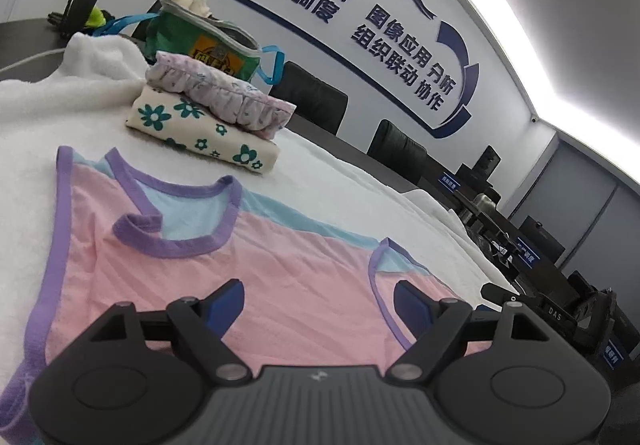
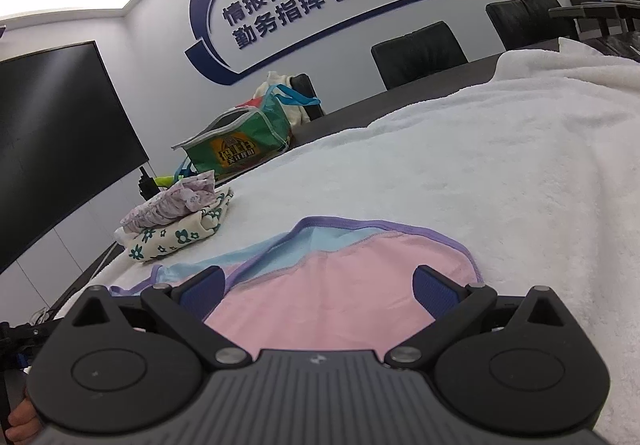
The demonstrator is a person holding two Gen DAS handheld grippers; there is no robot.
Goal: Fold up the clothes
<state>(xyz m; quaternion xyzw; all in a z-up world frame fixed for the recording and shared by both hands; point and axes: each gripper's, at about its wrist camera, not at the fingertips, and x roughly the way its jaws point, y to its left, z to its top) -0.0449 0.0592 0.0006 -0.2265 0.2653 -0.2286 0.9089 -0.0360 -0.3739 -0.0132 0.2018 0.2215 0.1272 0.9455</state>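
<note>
The pink tank top (image 1: 224,265) lies spread flat on the white towel (image 1: 80,93) covering the worktop, filling the lower centre of both views. The left claw (image 1: 318,299) and right claw (image 2: 318,287) hover wide apart, holding nothing. To fold cleanly, pinch only the purple-trimmed edges and lift evenly. Folded clothes (image 1: 208,117) sit stacked at upper left.

White towel (image 2: 460,173) lies open right of the folded stack (image 2: 176,221); the green bag (image 2: 236,141) blocks passage just behind that stack.
</note>
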